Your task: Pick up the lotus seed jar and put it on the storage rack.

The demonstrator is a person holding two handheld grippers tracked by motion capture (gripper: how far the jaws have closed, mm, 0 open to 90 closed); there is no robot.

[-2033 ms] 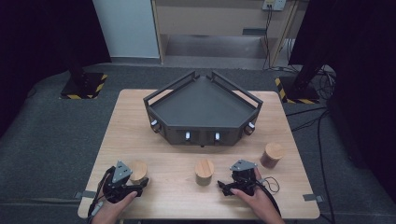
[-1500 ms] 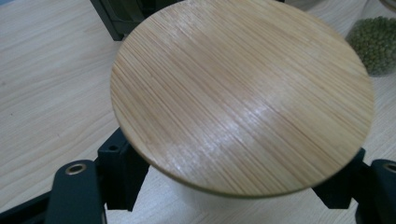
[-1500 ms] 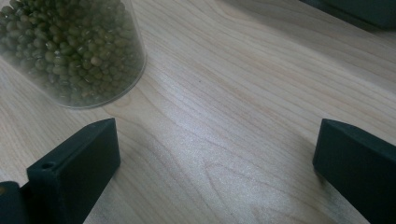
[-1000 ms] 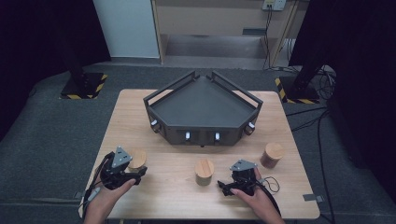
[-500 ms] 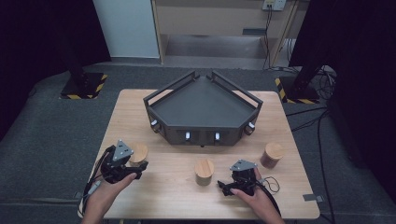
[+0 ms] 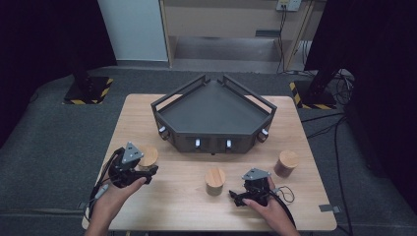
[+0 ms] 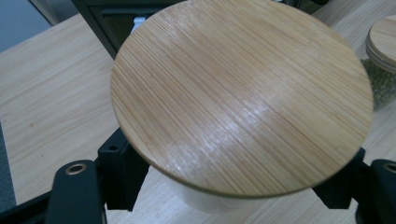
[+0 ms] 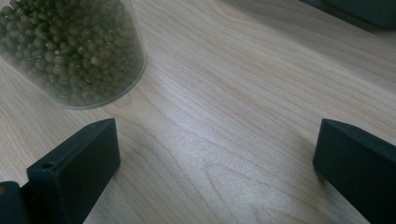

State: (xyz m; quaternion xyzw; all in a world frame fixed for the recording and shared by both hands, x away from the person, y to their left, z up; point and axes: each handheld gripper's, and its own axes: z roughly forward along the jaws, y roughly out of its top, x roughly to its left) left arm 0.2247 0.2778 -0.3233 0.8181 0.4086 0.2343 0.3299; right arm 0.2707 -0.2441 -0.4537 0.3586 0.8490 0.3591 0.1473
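Observation:
A jar with a round bamboo lid (image 7: 243, 93) and a pale body sits between the jaws of my left gripper (image 7: 229, 184), which is shut on it. In the high view this jar (image 6: 148, 156) and the left gripper (image 6: 140, 167) are at the table's left, in front of the dark tray (image 6: 167, 105). Whether the jar's base touches the table is hidden. My right gripper (image 6: 242, 194) rests near the front edge, open; its jaws (image 8: 210, 158) hold nothing. A clear jar of green beans (image 8: 70, 46) stands just ahead and left of it, the middle jar (image 6: 215, 181).
A third bamboo-lidded jar (image 6: 286, 163) with dark contents stands at the right of the wooden table (image 6: 305, 206). The five-sided dark tray with raised rails takes up the far middle. The bean jar (image 7: 383, 51) is to the right in the left gripper view.
My left gripper has moved away from the front edge toward the tray, carrying the bamboo-lidded jar with it. The right gripper and the other two jars have stayed put.

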